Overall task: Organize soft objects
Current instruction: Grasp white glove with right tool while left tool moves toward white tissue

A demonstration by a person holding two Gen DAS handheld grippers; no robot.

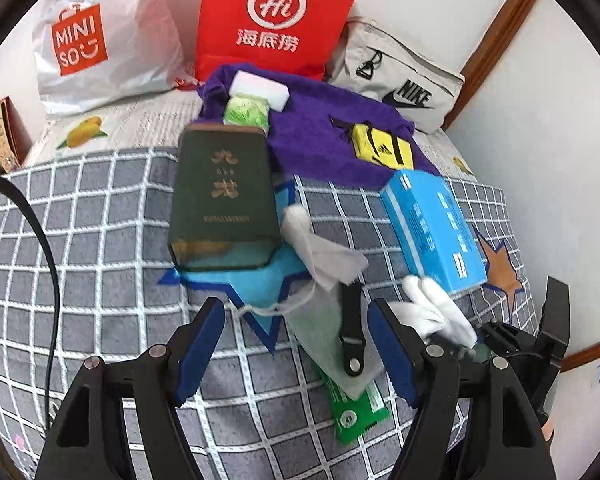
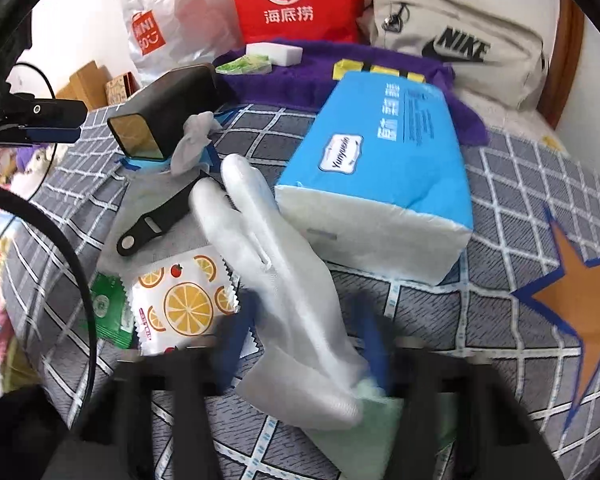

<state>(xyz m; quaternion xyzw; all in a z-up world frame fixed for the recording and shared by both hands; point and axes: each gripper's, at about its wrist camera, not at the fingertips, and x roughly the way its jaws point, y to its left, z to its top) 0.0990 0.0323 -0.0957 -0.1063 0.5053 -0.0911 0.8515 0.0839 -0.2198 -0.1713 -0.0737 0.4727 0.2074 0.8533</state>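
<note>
White glove [image 2: 288, 280] lies on the checked bedspread [image 2: 500, 184] between the fingers of our right gripper [image 2: 304, 344], whose blurred jaws stand apart on either side of it, not clamped. Just beyond its fingertips we note the blue tissue pack [image 2: 384, 152]. Our left gripper [image 1: 296, 348] is spread wide and holds nothing, with a black strap [image 1: 350, 332] and grey pouch [image 1: 320, 320] between its fingers.

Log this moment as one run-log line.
left tool: open, hovering above black strap | right tool: around white glove, blurred | tissue pack: beside glove
</note>
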